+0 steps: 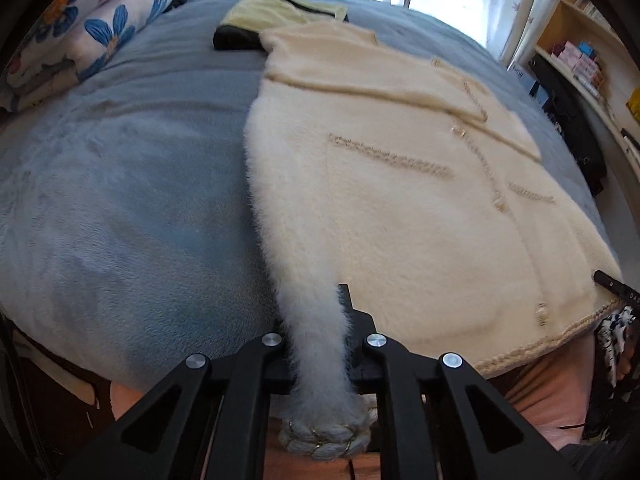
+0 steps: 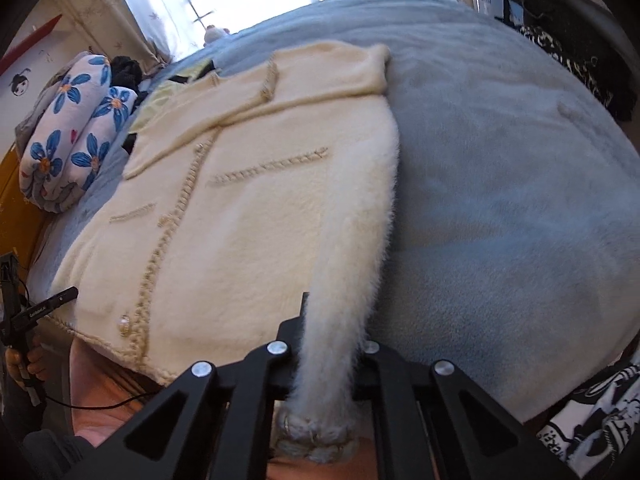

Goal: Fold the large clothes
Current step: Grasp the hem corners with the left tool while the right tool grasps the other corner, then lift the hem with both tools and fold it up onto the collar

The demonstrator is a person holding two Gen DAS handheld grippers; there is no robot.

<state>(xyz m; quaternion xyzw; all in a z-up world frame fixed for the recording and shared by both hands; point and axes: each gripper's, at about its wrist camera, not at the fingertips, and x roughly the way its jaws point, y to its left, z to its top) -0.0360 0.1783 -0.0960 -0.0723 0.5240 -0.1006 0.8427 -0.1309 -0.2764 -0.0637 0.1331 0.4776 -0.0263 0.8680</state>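
Both grippers, left gripper (image 1: 316, 344) and right gripper (image 2: 326, 354), pinch bunched hem corners of the cream cardigan (image 1: 400, 200) (fluffy, heavy); uneven lifting may skew the fold or slip fabric

Not much to read here. In the left wrist view, a black device bar (image 1: 616, 285) pokes in well to the right of the left gripper (image 1: 316, 344), with pale letters that look like "DA" before the edge cuts them off. In the right wrist view, far left of the right gripper (image 2: 328, 344), a black handheld device (image 2: 44, 307) carries a small white word (too blurred to spell out). The black-and-white printed fabric (image 2: 592, 412) at lower right shows letter shapes, unreadable.
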